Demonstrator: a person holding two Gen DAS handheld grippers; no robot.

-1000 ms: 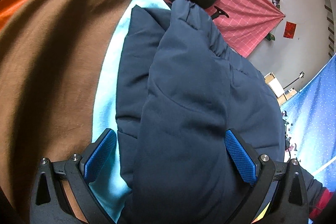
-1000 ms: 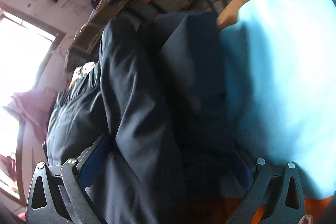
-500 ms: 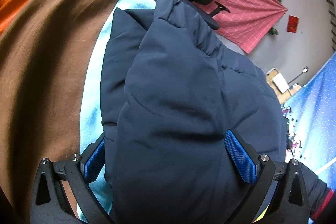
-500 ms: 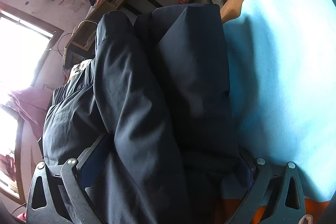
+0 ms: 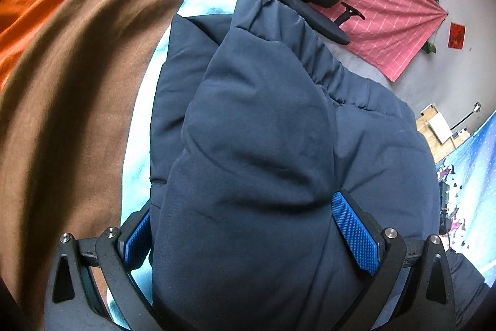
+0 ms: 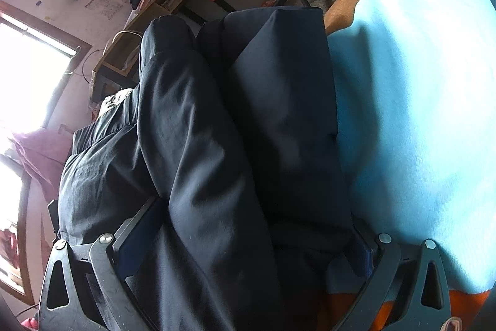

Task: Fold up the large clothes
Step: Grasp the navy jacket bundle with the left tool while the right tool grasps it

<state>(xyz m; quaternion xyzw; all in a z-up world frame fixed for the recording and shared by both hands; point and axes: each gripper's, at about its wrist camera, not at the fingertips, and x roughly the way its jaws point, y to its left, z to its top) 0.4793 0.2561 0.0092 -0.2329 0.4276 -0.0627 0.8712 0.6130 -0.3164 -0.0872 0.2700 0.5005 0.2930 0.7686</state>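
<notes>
The left gripper (image 5: 248, 231) and the right gripper (image 6: 245, 241) each stand wide apart around a thick roll of the navy padded jacket (image 5: 263, 145), which lies on the light blue sheet (image 6: 418, 114); whether either actually pinches it I cannot tell. Such puffy, slick fabric could spring out and undo the fold. Only the left wrist view shows the brown blanket (image 5: 77, 82) beside it; only the right shows the window (image 6: 28, 67).
</notes>
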